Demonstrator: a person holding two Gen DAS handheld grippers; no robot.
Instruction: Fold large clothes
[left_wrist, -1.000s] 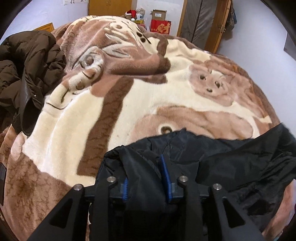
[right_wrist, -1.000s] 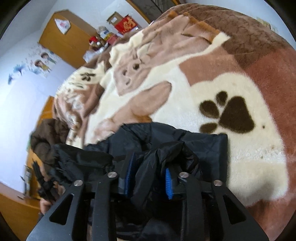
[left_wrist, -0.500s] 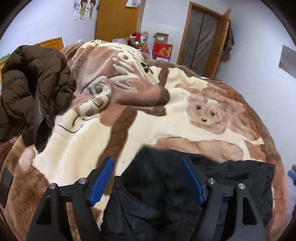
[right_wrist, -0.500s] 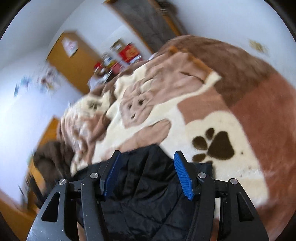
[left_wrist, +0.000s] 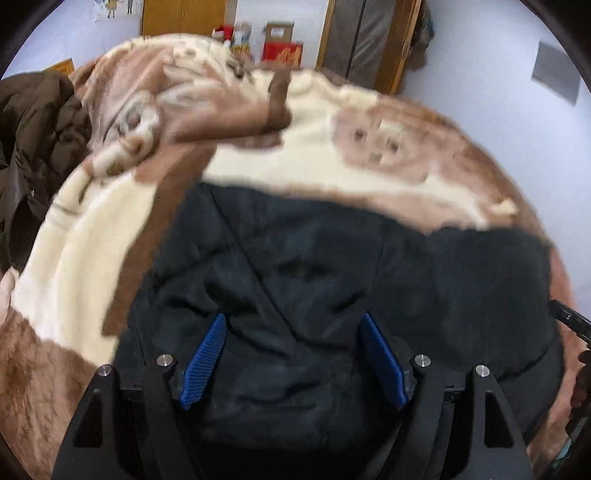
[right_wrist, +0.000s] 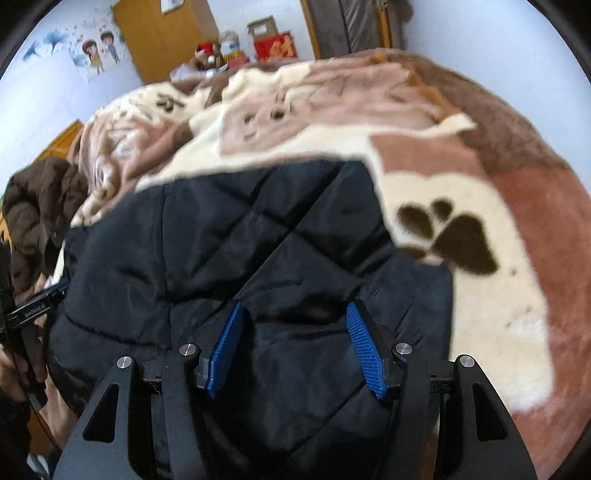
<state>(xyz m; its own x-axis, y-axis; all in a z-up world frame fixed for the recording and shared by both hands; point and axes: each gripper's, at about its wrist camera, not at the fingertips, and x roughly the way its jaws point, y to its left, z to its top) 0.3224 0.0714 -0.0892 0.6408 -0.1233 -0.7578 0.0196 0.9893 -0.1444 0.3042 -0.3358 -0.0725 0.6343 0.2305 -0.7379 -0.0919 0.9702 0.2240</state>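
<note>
Plush blanket (right_wrist: 480, 306) under quilted jacket (right_wrist: 229, 258)

Under both my grippers the black jacket (right_wrist: 236, 251) covers the near part of the bed; nothing sits on top of it, so I can pass over it freely. Beyond its far edge the blanket (left_wrist: 295, 173) lies bare and open across the middle and over to my right, around the paw print (right_wrist: 454, 236). On my left a heaped brown coat (left_wrist: 33, 147) blocks that edge of the bed. Boxes (right_wrist: 273, 42) and a wardrobe (right_wrist: 159, 37) stand past the far end.
</note>
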